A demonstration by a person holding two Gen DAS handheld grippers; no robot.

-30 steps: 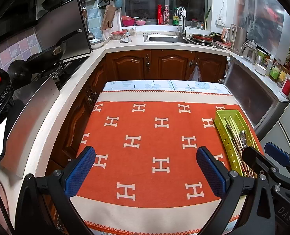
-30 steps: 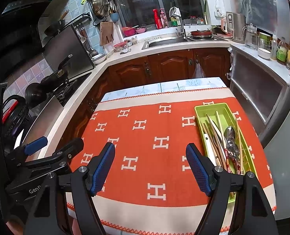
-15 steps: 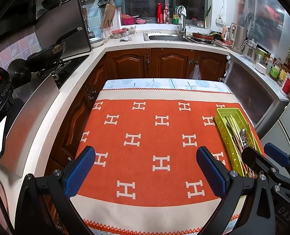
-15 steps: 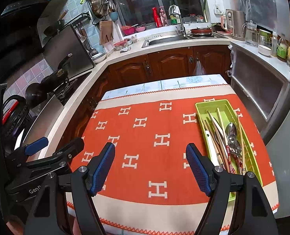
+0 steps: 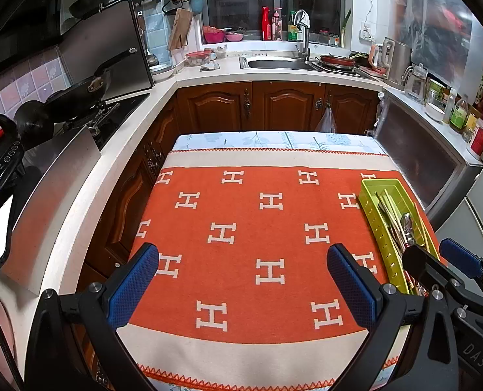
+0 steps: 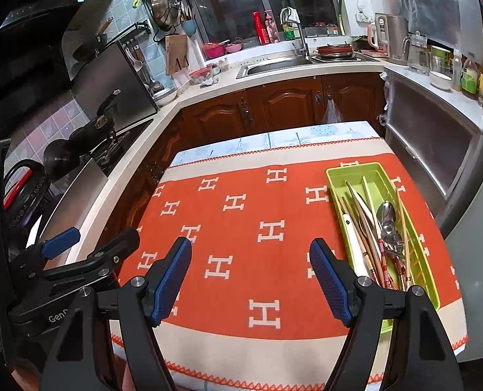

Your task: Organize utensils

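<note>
Both grippers hang low at the near edge of the counter, level, pointing forward. Left gripper (image 5: 243,278) jaws spread wide, nothing between the pads. Right gripper (image 6: 250,277) same, wide apart and empty, just left of the tray's near end.

Orange H-pattern cloth (image 6: 241,228) bare across the middle. All utensils I can see sit in the green utensil tray (image 6: 419,260) at the right edge: chopsticks (image 6: 355,202), metal spoons (image 6: 386,218), a white-handled piece (image 6: 352,241), lying lengthwise but crossed and overlapping.

Fits either utensils gathered and job near done, or a jumble waiting to be sorted; can't tell which.

If picking from the tray: come down along its long axis, pinch one handle at the near end, lift clear of the crossed chopsticks
</note>
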